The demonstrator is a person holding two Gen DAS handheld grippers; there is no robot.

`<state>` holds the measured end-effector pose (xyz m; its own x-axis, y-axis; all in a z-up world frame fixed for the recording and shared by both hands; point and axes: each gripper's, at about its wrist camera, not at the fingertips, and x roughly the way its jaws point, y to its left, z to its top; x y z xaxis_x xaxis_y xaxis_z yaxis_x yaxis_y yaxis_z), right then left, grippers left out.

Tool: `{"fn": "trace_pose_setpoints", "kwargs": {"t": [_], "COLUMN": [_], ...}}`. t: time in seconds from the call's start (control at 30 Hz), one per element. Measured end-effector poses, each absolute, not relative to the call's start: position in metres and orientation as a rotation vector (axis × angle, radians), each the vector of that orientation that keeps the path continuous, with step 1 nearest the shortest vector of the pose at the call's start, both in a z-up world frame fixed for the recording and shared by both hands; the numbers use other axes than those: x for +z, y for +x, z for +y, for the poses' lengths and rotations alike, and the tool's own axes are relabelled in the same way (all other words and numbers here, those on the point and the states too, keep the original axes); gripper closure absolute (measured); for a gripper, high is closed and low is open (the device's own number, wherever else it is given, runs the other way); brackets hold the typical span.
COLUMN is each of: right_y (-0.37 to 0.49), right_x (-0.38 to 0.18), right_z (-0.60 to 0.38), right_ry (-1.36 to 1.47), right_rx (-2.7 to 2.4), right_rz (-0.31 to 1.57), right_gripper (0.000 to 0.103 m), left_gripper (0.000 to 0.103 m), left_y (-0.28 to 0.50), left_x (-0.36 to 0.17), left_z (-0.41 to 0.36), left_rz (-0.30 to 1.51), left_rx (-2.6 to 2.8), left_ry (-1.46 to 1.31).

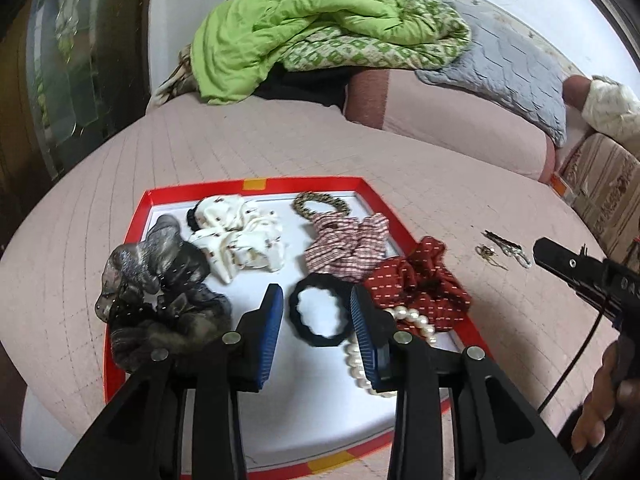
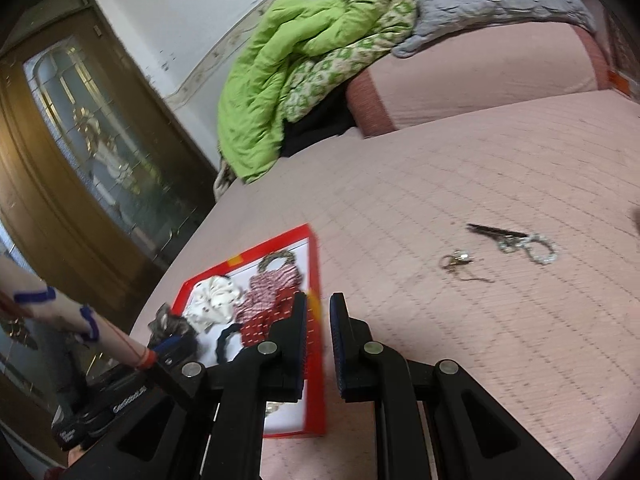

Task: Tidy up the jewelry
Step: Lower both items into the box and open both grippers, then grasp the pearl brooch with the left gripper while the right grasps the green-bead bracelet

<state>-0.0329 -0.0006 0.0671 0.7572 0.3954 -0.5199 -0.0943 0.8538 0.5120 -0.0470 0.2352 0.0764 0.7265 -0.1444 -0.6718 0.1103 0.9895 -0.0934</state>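
A red-rimmed tray (image 1: 256, 184) with a white floor lies on the pink bed. It holds several scrunchies, a black hair tie (image 1: 320, 312) and a pearl string (image 1: 408, 320). My left gripper (image 1: 316, 300) is open and empty, its blue pads hovering over the black hair tie. My right gripper (image 2: 319, 312) is open and empty, above the tray's right rim (image 2: 314, 264). Loose on the bed to its right lie a small gold piece (image 2: 458, 262) and a silver clip with a chain (image 2: 520, 242); they also show in the left wrist view (image 1: 500, 250).
A green quilt (image 1: 304, 28) and a grey pillow (image 1: 504, 76) are piled at the head of the bed. A wooden door with glass (image 2: 92, 152) stands at the left. The pink quilted cover (image 2: 500, 160) spreads around the tray.
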Motion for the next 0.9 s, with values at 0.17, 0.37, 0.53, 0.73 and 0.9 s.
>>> {"fn": "trace_pose_setpoints", "kwargs": {"t": [0.17,0.37,0.53,0.73,0.9], "right_y": [-0.037,-0.044,-0.047,-0.044,-0.020], "right_x": [0.069,0.074,0.074,0.073,0.048], "right_z": [-0.026,-0.058,-0.094,-0.128,-0.165], "right_ry": [0.522,0.561,0.625,0.667,0.733], "right_rx": [0.231,0.175,0.110,0.058,-0.012], "right_rz": [0.656,0.629,0.613,0.614,0.719], "right_gripper": [0.090,0.084,0.082,0.081,0.081], "left_gripper": [0.067,0.066,0.065,0.062,0.061], "left_y": [-0.051,-0.051,-0.048,-0.037,-0.016], "left_x": [0.082,0.085,0.086,0.088,0.084], "left_z": [0.212,0.187,0.164,0.134,0.104], "left_rz": [0.736,0.742,0.749,0.790,0.868], "left_rx": [-0.173,-0.208,-0.242,-0.321,-0.415], "left_ry": [-0.004,0.028,0.055,0.051,0.013]}}
